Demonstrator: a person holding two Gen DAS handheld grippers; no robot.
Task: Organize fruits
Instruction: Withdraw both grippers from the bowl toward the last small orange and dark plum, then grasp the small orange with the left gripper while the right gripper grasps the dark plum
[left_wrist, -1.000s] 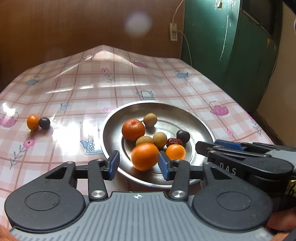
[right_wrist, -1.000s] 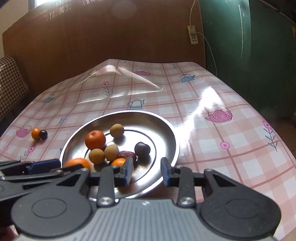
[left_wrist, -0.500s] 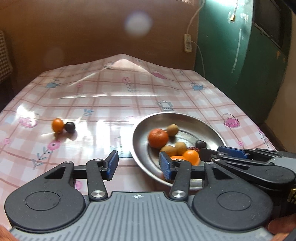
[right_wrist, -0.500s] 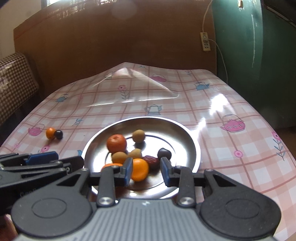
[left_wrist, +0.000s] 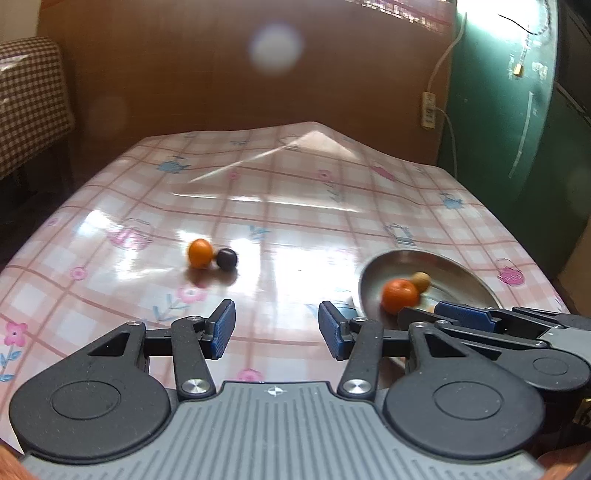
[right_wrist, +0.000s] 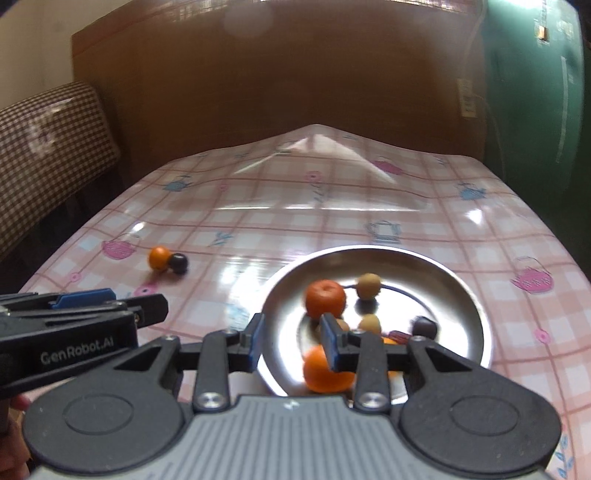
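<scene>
Lying loose on the worktop (left_wrist: 295, 206), left: one small orange fruit (left_wrist: 200, 253) touching a dark round fruit (left_wrist: 226, 258). Left tool (left_wrist: 276, 328): released, jaws just opening, nothing between them, over bare cloth. Right: steel plate (right_wrist: 461, 295) holding a tangerine (right_wrist: 325, 298), tan round fruits (right_wrist: 368, 285), a dark fruit (right_wrist: 424, 327) and further orange fruit. Right tool (right_wrist: 291, 341): jaws narrowly parted over the plate's near rim, gripping nothing.

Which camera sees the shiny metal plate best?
The right wrist view: nearly the whole metal plate shows there, with the fruit inside. The left wrist view catches only part of the plate at its right side, half hidden behind the other tongs.
</scene>
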